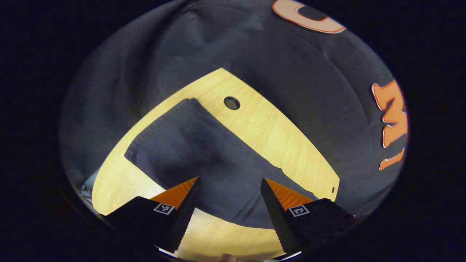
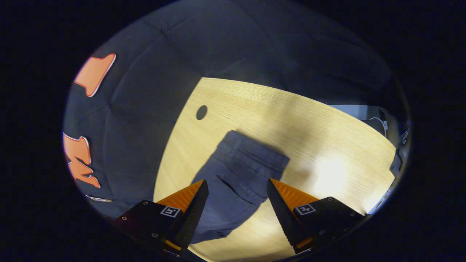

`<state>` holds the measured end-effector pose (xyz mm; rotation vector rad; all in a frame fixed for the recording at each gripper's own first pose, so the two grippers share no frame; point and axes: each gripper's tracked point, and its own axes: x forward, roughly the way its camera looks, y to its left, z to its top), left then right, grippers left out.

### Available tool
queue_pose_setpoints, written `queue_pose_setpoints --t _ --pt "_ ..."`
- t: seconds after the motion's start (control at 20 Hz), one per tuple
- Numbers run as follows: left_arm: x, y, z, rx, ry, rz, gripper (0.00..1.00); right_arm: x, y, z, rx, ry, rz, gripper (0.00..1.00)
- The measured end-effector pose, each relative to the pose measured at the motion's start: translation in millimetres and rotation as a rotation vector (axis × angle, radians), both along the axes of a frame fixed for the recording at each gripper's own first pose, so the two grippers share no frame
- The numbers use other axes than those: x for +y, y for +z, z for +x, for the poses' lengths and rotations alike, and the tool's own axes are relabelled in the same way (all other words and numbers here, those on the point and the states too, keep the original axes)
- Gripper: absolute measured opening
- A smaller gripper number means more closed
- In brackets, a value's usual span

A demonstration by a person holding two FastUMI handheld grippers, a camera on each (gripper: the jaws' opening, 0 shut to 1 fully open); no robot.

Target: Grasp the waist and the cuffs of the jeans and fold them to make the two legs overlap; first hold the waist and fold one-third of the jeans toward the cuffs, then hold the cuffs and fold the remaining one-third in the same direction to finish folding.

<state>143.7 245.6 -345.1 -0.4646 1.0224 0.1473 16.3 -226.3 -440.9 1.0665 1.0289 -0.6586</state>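
Above the bench, the left claw (image 1: 230, 180) hangs with its jaws spread wide and nothing between them; beyond it the dark blue denim jeans (image 1: 204, 156) lie flat on the pale wood-grain bench (image 1: 276, 134), near a round cable hole (image 1: 232, 103). The right claw (image 2: 237, 181) is likewise wide open and empty over the jeans' stitched end (image 2: 240, 171).
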Motion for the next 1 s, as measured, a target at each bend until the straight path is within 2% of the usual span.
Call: queue_pose_setpoints --t 0.15,0.25,0.6,0.65,0.7,0.75,0.85,0.9,0.95,1.0 --pt "6 14 -2 -0.037 -0.059 0.120 0.98 -2 -19 -8 0.031 -0.030 0.007 0.98" --pt "8 20 1 -0.055 -0.034 0.171 0.98 -6 -30 -13 0.062 -0.021 -0.014 0.98" --pt "7 26 -32 -0.065 0.013 0.160 0.97 -1 -57 3 0.084 0.019 -0.022 0.98" --pt "6 28 -38 -0.069 0.019 0.153 0.97 1 -59 1 0.091 0.033 -0.026 0.92" --pt "6 28 -43 -0.073 0.030 0.149 0.97 -4 -62 -1 0.100 0.037 -0.039 0.90" --pt "6 28 -48 -0.077 0.038 0.149 0.97 -3 -63 -1 0.090 0.041 -0.045 0.74" --pt "0 27 -60 -0.082 0.042 0.143 0.97 0 -65 3 0.064 0.019 -0.037 0.51" --pt "-5 26 -67 -0.079 0.036 0.139 0.97 1 -65 3 0.053 0.000 -0.033 0.49" --pt "-8 24 -73 -0.071 0.030 0.148 0.97 3 -66 4 0.040 -0.019 -0.031 0.40" --pt "-9 22 -78 -0.068 0.018 0.163 0.96 1 -65 4 0.037 -0.039 -0.041 0.35"
